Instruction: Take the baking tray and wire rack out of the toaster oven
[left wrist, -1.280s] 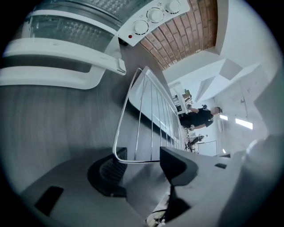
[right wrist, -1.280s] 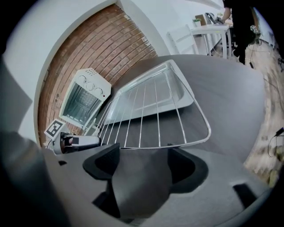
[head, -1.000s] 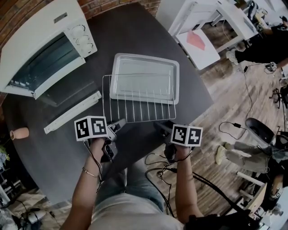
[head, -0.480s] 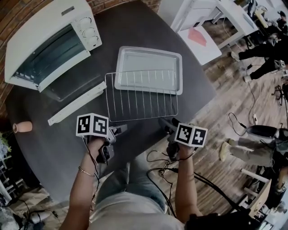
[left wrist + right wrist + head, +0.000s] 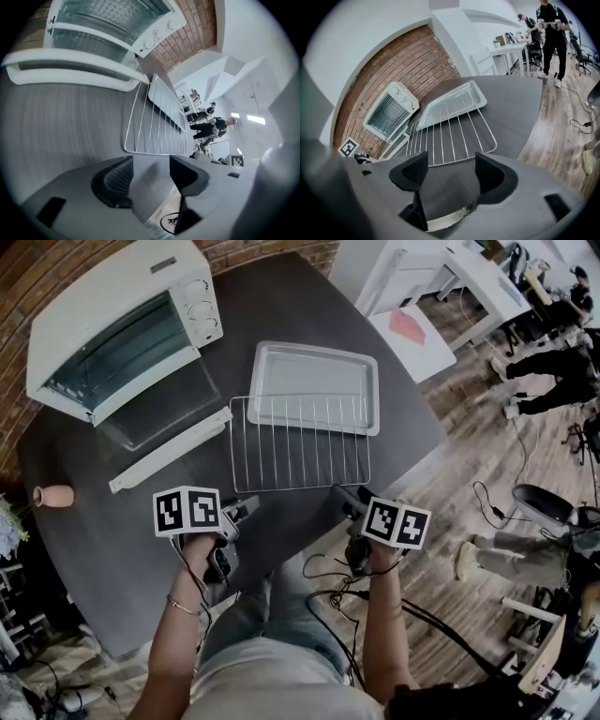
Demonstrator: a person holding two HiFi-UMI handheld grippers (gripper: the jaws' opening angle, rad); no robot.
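The baking tray (image 5: 314,379) and the wire rack (image 5: 300,451) are both out of the toaster oven (image 5: 112,324) and lie on the dark round table (image 5: 281,296). The rack sits nearer the person, its far edge overlapping the tray's near rim. The oven stands at the table's far left with its glass door (image 5: 155,418) folded down flat. The right end of the door's white handle bar (image 5: 169,451) lies just beside the rack's far left corner. The left gripper (image 5: 150,164) hovers over the table's near edge with its jaws wide apart and nothing between them. The rack's near edge lies just ahead of it, not touching. The right gripper (image 5: 451,161) also holds nothing; its jaws have just been closing a little but remain widely spread, with bare tabletop between them and the rack beyond. Nothing stands between either gripper and the rack. A small pink pot (image 5: 53,495) sits at the table's left edge, well apart from everything else. Black cables (image 5: 328,582) trail on the wooden floor (image 5: 469,437) below the right hand. Past the table stand white desks (image 5: 450,273), an office chair (image 5: 544,512) and a few people (image 5: 553,324).
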